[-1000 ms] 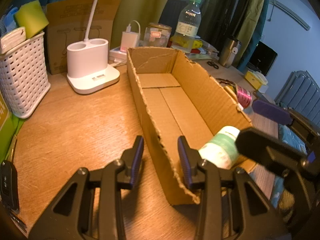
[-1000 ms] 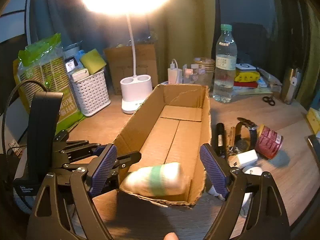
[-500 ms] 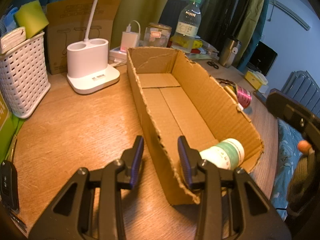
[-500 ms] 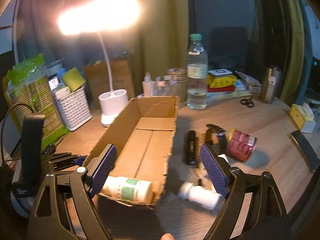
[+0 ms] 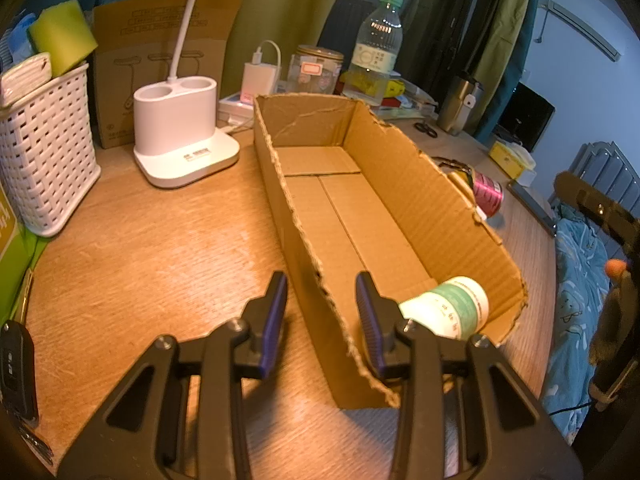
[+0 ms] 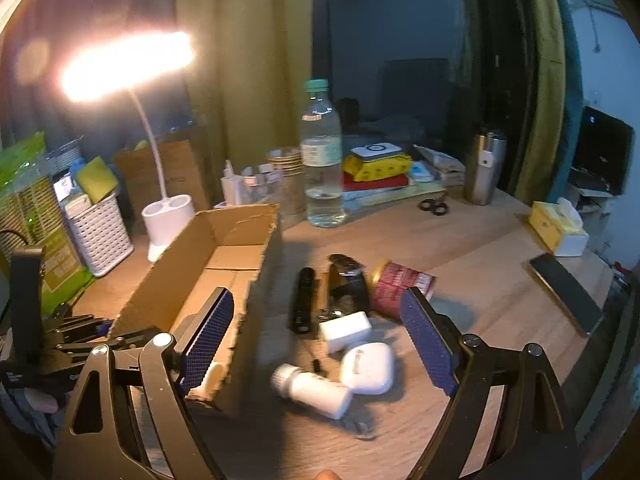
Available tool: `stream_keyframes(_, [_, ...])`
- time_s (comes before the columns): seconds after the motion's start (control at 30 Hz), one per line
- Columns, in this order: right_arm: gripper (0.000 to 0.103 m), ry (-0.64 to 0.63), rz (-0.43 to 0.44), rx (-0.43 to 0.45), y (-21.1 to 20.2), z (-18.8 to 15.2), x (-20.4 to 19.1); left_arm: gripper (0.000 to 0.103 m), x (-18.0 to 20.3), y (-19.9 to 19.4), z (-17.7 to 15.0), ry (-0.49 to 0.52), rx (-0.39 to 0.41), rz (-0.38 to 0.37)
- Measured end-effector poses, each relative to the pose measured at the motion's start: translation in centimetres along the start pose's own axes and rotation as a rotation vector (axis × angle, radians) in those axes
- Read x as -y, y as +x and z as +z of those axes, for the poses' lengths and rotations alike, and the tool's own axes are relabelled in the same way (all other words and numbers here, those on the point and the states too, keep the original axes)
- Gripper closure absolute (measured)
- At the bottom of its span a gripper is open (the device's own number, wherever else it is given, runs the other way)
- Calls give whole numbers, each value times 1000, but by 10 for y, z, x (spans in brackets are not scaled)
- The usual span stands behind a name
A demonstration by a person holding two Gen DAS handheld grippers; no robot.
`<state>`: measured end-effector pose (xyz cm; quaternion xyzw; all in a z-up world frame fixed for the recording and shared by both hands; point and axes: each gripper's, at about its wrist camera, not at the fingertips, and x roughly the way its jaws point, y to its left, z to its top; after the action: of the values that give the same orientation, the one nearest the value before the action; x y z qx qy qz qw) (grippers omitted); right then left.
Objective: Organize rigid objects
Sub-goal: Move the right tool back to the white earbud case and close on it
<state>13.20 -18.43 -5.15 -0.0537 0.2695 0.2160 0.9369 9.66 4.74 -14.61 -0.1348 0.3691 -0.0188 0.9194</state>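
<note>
a torn corrugated cardboard box (image 5: 384, 216) is clamped at its near wall by the left gripper (image 5: 322, 320); a cylindrical green-banded bottle (image 5: 452, 312) lies inside; the right gripper (image 6: 316, 340) is spread wide, empty, above the woodgrain worktop (image 5: 160, 248).

We can read no word or number for certain. The white bottle (image 5: 448, 312) lying in the cardboard box (image 5: 400, 208) has dark print on its green band, too small to make out. The lamp base (image 5: 180, 136) carries a small sticker with tiny lines of print, unreadable. The brown carton (image 5: 160, 40) behind it shows a faint line of print and outline drawings. The water bottle (image 5: 376, 48) has a pale label with a round mark; its text is blurred.
</note>
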Motion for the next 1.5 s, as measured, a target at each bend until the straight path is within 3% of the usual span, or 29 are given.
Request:
stream_keyframes(0.47, [15,52,-84,-50,12,-18,35,66,0,0,0,0,0,0])
stream_keyframes(0.77, [15,58,-122,-151,47,-41,43,66,1,-1,-1,-3,-1,-3])
stream_keyframes(1.13, [16,47,-144,-212,67,-52,51,66,1,0,-2,-4,-2,-5])
stream_keyframes(1.3, [33,27,-135,-219,77,-48,46,66,1,-1,-2,-4,-2,-5])
stream_keyframes(1.5, [34,12,-114,-237,82,-47,42,66,1,-1,-2,-4,-2,-5])
